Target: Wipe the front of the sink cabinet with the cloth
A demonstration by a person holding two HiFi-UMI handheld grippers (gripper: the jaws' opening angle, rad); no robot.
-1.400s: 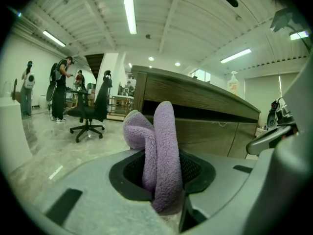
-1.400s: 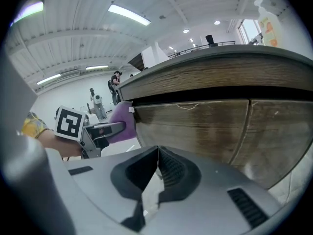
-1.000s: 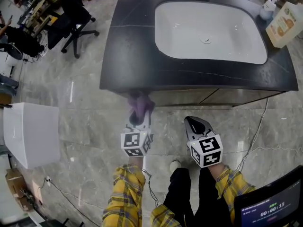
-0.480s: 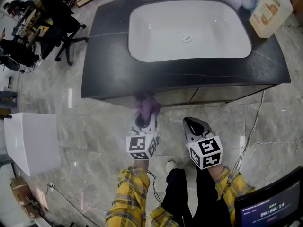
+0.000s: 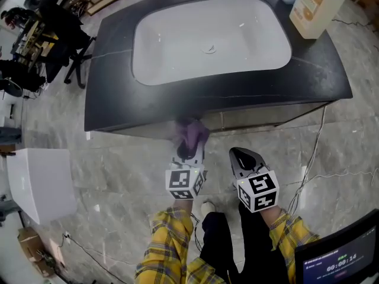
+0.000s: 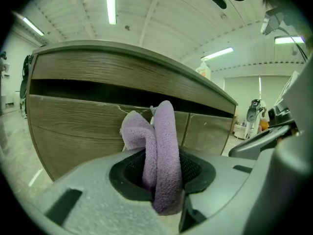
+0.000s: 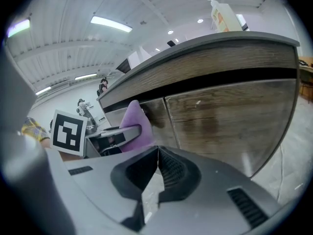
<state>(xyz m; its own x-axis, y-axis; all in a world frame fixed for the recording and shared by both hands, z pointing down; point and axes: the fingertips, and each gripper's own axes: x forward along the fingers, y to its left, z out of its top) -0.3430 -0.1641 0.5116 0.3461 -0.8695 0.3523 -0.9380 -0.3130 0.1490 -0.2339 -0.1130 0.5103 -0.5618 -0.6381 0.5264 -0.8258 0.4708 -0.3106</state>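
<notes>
Your left gripper [image 6: 164, 180] had its jaws clamped on the one purple cloth [image 6: 164, 141], pinching a thick fold of it, so the jaws stood only as far apart as that wad. The bunched free end stuck out past the tips, against the wood-grain front of the sink cabinet [image 6: 83, 126]. It sat just under the dark recess below the countertop [image 5: 112, 99], left of a vertical seam between two door panels. From your head view the cloth seemed to touch the panel, though actual contact could not be confirmed. Your right gripper [image 7: 157, 173] had its jaws pressed together with nothing between them. It hung just beside the left gripper, on its right, pointing at the same cabinet front but apart from it. You had two grippers in play and a single cloth, all of it in the left one. One white basin [image 5: 207, 40] was set into the dark countertop, and one large bottle with an orange label [image 5: 312, 2] stood at its far right corner. On the floor to your left lay one white box [image 5: 41, 182], and one cable [image 5: 314, 158] trailed across the tiles to your right.
</notes>
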